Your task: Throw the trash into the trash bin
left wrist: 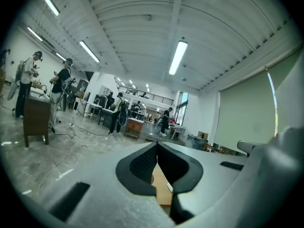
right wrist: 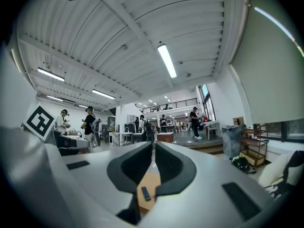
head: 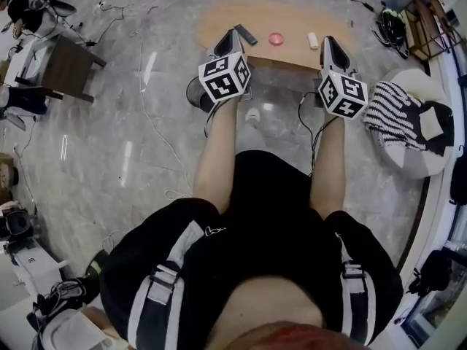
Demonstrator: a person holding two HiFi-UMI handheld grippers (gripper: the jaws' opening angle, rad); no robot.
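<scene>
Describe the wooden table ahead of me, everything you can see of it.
The table has a light brown wood top, long and rounded at its left end, and stands on the grey marble floor. On it lie a black remote, a pink round thing and a small white thing. The left gripper and right gripper hide parts of its near edge; no legs show.

A: Any print legible here?

B: None. The left marker cube on the left gripper and the right marker cube on the right gripper carry black-and-white square patterns only. No letters, no digits.

A: Clothing?

B: 1 small white mark on the black sleeve, too small to read.

A: Tabletop?

B: A dark remote on the wooden table. Its keys are too small to make out.
</scene>
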